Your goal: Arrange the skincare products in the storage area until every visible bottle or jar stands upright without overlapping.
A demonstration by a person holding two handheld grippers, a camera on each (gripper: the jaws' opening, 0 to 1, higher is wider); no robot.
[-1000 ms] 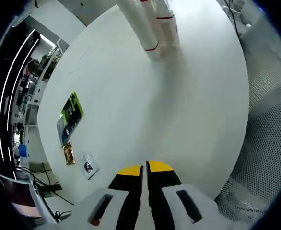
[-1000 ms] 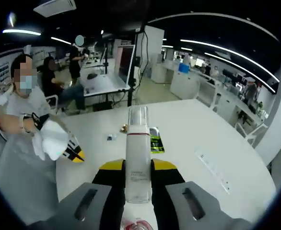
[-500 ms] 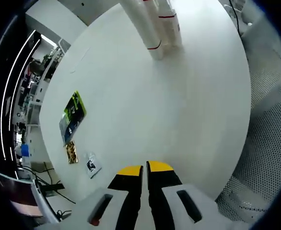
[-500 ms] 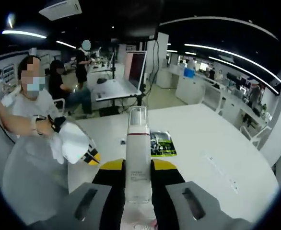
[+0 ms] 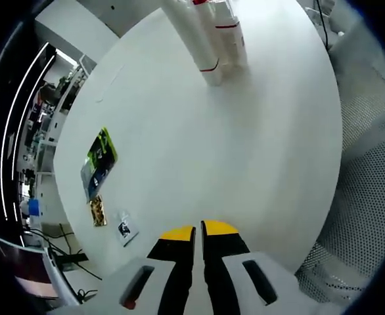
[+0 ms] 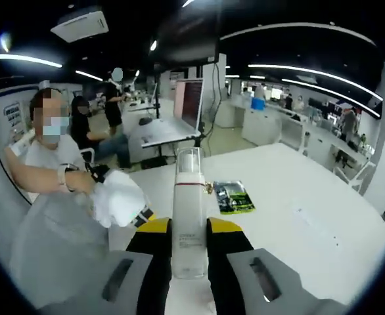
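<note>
Closer now, left hand-held gripper (image 6: pixel 143 215) pinched together beside white bottle (image 6: pixel 189 223) upright, clamped in right hand-held gripper (image 6: pixel 189 231)

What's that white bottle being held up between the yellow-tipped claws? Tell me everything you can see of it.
The white bottle is a tall, slim cylinder, seemingly plastic, topped by a clear see-through cap. Small grey print, too small to read, sits on its front. It stands upright in the right gripper view, clamped on both sides by the right gripper, whose yellow-tipped black jaws press its lower body. Its base is hidden; it appears lifted off the white table.
</note>
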